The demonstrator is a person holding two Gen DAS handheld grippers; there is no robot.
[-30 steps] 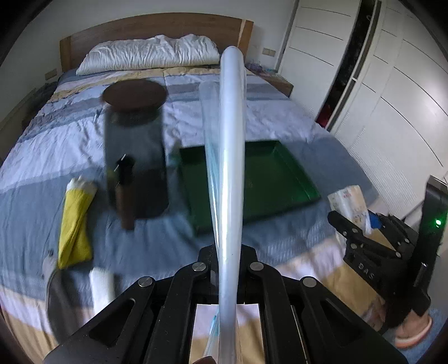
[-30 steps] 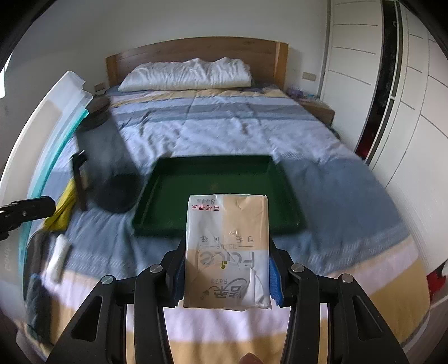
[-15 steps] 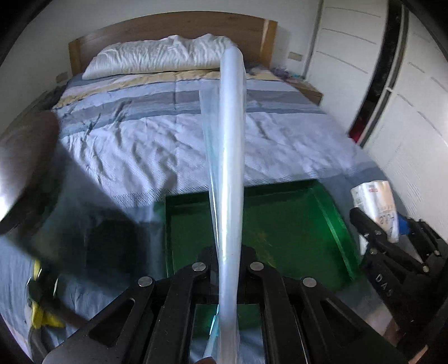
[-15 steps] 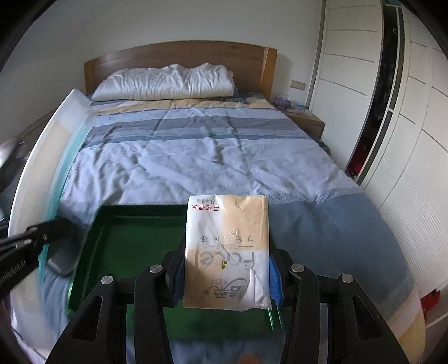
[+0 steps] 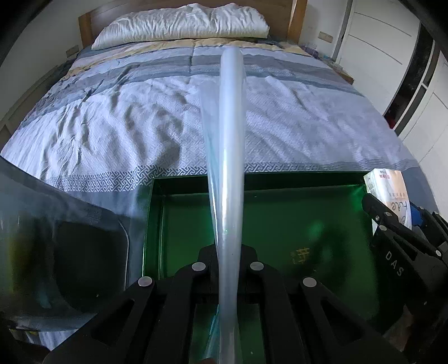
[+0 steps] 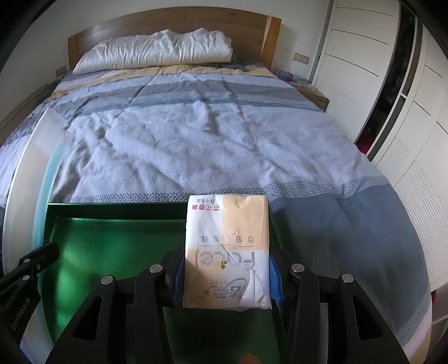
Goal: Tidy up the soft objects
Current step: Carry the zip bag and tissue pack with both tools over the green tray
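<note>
Right now the tissue pack point(image 6: 226, 252), cream and white with printed lettering, sits clamped between the blue pads point(image 6: 275, 282) of the right tongs point(image 6: 225, 282), held above the near right part of the green tray point(image 6: 112, 252). From the left wrist view the same pack point(image 5: 389, 193) shows at the tray's right edge point(image 5: 361, 179), gripped in the right tongs point(image 5: 400, 224). The left tongs point(image 5: 228, 263) are closed on a thin, translucent plastic-wrapped pack point(image 5: 229, 168), seen edge-on and rising upright from between the fingers, over the middle of the tray. In the right wrist view that pack point(image 6: 30, 179) arcs along the left side as a pale flat sheet with a teal edge, above one black finger point(image 6: 36, 257) of the left tongs.

The tray lies on the bed point(image 5: 140, 126), on a blue and grey striped bedspread point(image 6: 210, 140) with a patterned border just behind the tray's far rim. A dark, smoky see-through container point(image 5: 70, 252) stands just left of the tray, blurred. At the head of the bed a white pillow point(image 6: 156, 50) rests against the wooden headboard point(image 6: 173, 22). White wardrobe doors point(image 6: 378, 56) line the right wall.
</note>
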